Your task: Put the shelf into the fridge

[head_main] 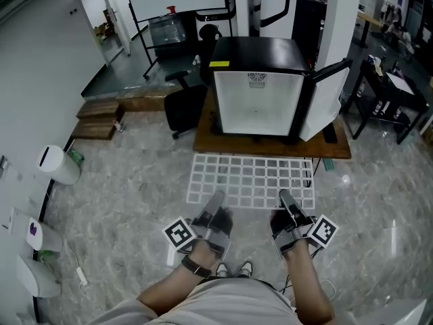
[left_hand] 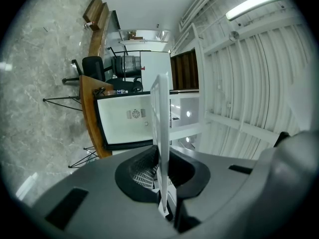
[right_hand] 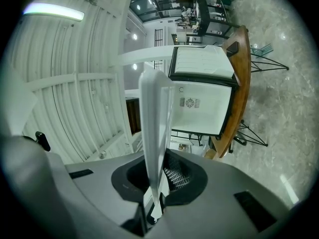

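A white wire-grid shelf [head_main: 252, 179] is held level in front of me, above the marble floor. My left gripper [head_main: 215, 202] is shut on the shelf's near edge at its left, my right gripper [head_main: 287, 200] on the near edge at its right. In the left gripper view the shelf [left_hand: 161, 133] shows edge-on between the jaws; the right gripper view shows the shelf [right_hand: 155, 133] the same way. Beyond the shelf stands the small black fridge [head_main: 257, 90] on a low wooden platform [head_main: 270, 144], its door [head_main: 325, 100] swung open to the right and its white inside bare.
A black office chair [head_main: 184, 103] stands left of the fridge. Dark tables [head_main: 392, 93] are at the right, wooden steps [head_main: 101, 117] at the left, white bins [head_main: 57, 164] along the left wall. A whiteboard stand [head_main: 169, 12] is behind.
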`<state>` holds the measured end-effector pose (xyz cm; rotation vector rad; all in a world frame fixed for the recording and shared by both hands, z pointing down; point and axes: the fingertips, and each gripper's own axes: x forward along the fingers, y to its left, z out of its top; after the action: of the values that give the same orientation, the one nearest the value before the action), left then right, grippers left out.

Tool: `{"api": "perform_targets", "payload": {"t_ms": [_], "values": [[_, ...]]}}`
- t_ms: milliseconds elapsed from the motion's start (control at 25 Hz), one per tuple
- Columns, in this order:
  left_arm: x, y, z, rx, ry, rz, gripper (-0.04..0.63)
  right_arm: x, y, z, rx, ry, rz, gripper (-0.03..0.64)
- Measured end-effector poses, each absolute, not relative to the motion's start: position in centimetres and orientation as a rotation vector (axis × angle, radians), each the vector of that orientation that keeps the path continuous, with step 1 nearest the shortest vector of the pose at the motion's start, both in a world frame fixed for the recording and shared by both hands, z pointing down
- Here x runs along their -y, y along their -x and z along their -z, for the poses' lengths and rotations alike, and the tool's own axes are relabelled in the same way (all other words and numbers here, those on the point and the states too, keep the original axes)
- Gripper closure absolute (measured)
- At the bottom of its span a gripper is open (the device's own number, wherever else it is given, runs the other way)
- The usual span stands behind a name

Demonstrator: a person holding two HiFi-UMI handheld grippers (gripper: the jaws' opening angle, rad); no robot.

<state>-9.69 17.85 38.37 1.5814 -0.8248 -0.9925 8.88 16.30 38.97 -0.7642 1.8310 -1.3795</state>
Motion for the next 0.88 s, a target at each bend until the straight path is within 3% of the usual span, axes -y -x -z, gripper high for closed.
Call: {"api": "perform_targets", "payload": {"t_ms": [880], "values": [[-13.2, 8.6, -40.2, 0.835, -1.565, 0.985, 0.569, -11.6, -9.9, -40.9, -1.830, 0.771, 1.400, 0.569]]}}
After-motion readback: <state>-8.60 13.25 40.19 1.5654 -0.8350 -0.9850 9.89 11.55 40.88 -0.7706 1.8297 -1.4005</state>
